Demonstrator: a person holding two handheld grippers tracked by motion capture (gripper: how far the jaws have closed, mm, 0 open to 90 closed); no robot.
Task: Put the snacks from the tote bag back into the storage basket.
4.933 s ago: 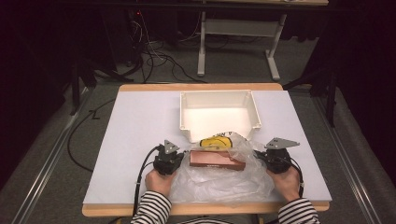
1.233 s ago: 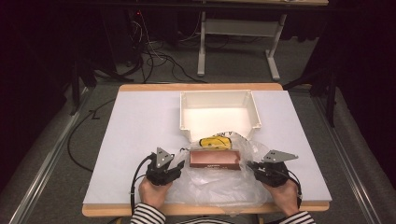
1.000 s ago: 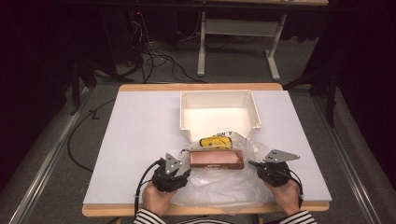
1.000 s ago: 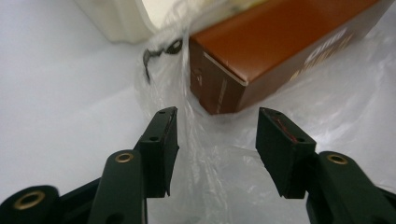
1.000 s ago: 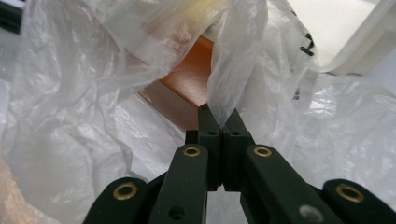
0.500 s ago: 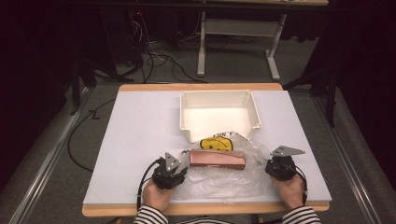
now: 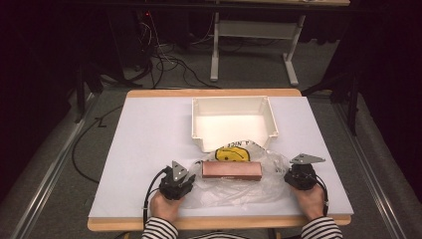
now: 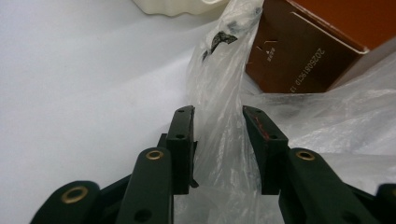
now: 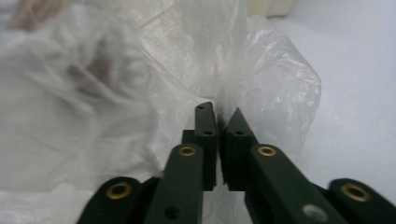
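Left gripper [image 8: 217, 116]: jaws apart, just been closing, fold of clear plastic bag [image 8: 224, 93] between, not yet pinched. Right gripper [image 9: 219, 114]: jaws clamped on crinkled bag edge. Bag spread at near table [image 7: 149, 134] edge, brown box [image 7: 231, 170] on it. High view adds white bin [image 7: 234, 122], smiley print; box blurred in right gripper view.

Lab, dark curtains, floor cables [image 7: 164, 59]

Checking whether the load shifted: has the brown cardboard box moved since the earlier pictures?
No. The brown cardboard box lies as before, just in front of the white plastic bin.
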